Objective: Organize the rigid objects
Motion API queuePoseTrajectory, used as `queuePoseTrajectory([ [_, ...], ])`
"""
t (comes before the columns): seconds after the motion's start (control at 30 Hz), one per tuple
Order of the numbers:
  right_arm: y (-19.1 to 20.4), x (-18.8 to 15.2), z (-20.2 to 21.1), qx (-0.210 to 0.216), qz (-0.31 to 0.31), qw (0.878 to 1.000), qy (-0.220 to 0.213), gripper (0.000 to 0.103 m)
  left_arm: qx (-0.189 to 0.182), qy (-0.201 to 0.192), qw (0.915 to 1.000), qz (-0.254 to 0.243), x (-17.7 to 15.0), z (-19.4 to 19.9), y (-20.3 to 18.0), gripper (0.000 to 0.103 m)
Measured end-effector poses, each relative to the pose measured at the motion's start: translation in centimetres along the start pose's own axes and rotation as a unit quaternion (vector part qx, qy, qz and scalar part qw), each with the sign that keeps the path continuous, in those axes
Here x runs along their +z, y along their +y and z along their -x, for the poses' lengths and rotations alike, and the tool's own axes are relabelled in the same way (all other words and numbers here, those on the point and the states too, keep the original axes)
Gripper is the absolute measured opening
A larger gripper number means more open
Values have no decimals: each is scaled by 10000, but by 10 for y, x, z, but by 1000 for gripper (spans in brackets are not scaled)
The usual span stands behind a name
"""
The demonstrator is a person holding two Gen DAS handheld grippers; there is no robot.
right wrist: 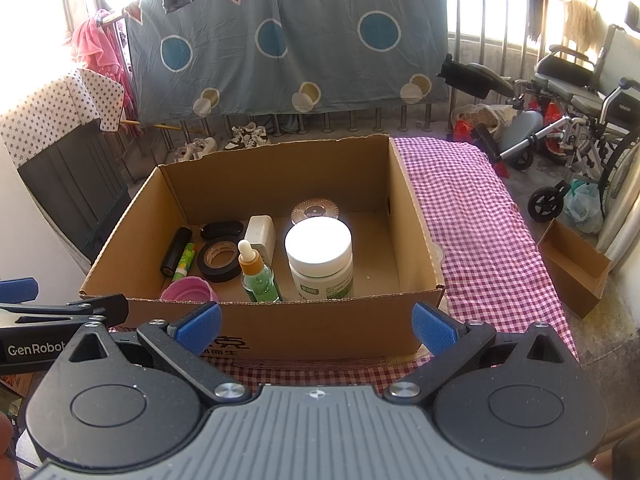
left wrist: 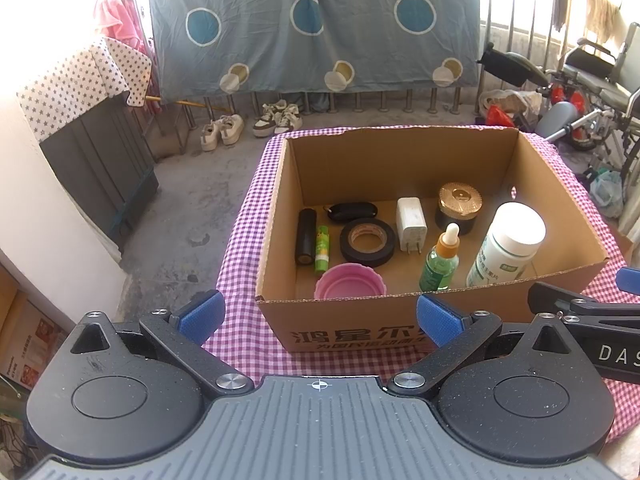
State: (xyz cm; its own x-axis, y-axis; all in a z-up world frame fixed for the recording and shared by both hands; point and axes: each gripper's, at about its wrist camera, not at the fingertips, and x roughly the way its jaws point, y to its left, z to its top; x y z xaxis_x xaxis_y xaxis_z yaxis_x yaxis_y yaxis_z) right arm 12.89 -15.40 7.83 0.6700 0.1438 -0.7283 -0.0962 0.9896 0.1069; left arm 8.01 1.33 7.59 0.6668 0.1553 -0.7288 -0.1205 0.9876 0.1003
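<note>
An open cardboard box (left wrist: pixel 400 320) sits on a table covered with a purple-and-white checked cloth (right wrist: pixel 472 216), toward the cloth's left edge, with bare cloth stretching to the box's right. Two handheld grippers hover side by side just in front of the box's near wall, both pointing into it. The left gripper (left wrist: pixel 318 314) has its blue-padded fingers spread wide apart with nothing between them; the right gripper (right wrist: pixel 316 326) is equally wide open and empty. Everything to be sorted already lies inside the box. Along the left wall a black cylinder (left wrist: pixel 306 237) lies flat, with a small green tube (left wrist: pixel 321 249) touching its right side. Behind them, near the far wall, rests a dark oval key fob (left wrist: pixel 352 212). A roll of black tape (left wrist: pixel 368 242) lies flat near the box's middle, and a pink cup (left wrist: pixel 350 282) sits against the near wall just in front of it. A white charger plug (left wrist: pixel 411 224) lies to the right of the tape, prongs toward the near wall. A green dropper bottle (left wrist: pixel 440 264) with an orange collar stands upright by the near wall, and beside it, to the right, stands a tall white-capped pill bottle (left wrist: pixel 508 246). Behind those two, by the far wall, is a dark jar with a gold lid (left wrist: pixel 459 207). Beyond the table a blue patterned sheet (left wrist: pixel 312 24) hangs on a railing, pairs of shoes (left wrist: pixel 248 124) stand on the concrete floor, and a wheelchair (right wrist: pixel 580 92) is parked to the right.
</note>
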Motion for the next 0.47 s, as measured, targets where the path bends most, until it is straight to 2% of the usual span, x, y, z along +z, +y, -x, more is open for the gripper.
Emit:
queuePoseTrajectory([
  [0.47,0,1,2,9,-10,10000,0,103,7,3,10000,6,0,2,0,103],
])
